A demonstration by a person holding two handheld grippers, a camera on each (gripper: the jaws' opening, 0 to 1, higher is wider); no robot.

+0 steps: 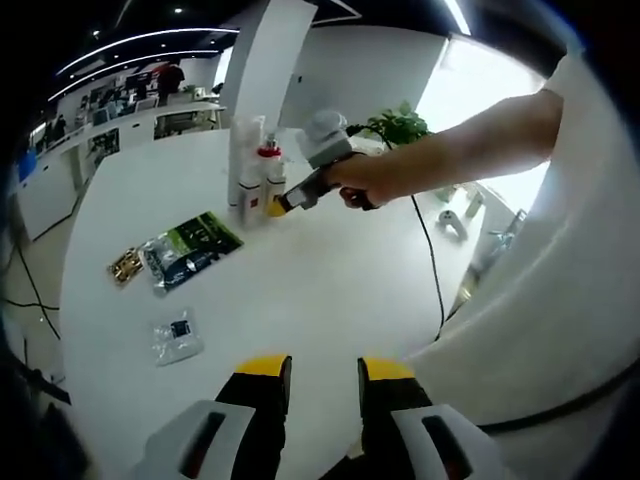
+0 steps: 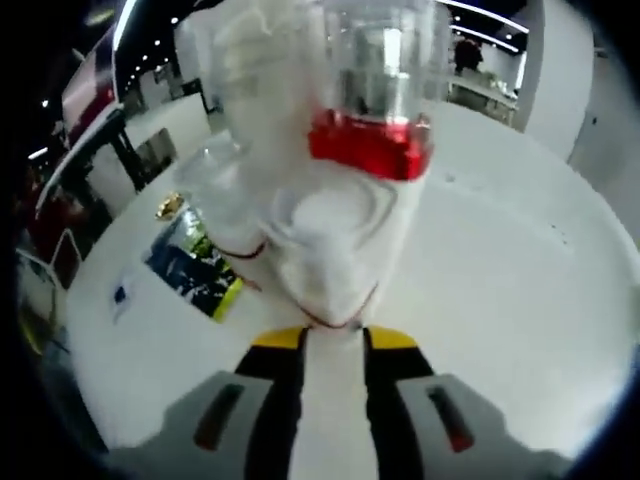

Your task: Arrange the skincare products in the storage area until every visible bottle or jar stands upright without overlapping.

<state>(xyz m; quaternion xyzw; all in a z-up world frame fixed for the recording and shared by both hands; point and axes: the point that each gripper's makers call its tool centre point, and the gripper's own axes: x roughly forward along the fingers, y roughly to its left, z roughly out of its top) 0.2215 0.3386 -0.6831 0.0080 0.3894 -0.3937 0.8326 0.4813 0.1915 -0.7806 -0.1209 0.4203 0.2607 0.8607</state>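
Note:
Two white bottles [image 1: 262, 180] with red collars and clear caps stand upright, close together, at the far side of the white table [image 1: 330, 270]. A hand holds my right gripper [image 1: 282, 205] at their base. In the right gripper view the nearest bottle [image 2: 345, 230] looms upright between the yellow tips, with my right gripper [image 2: 335, 340] shut on its lower body. A second clear-capped bottle [image 2: 225, 190] stands just left of it. My left gripper [image 1: 325, 367] hovers open over the near table with nothing between its jaws.
A green-black sachet [image 1: 190, 245], a small gold packet [image 1: 125, 265] and a clear packet [image 1: 178, 335] lie flat left of centre. A black cable [image 1: 432, 270] runs along the table's right side. A potted plant [image 1: 395, 125] and a white pillar [image 1: 265, 60] stand behind the bottles.

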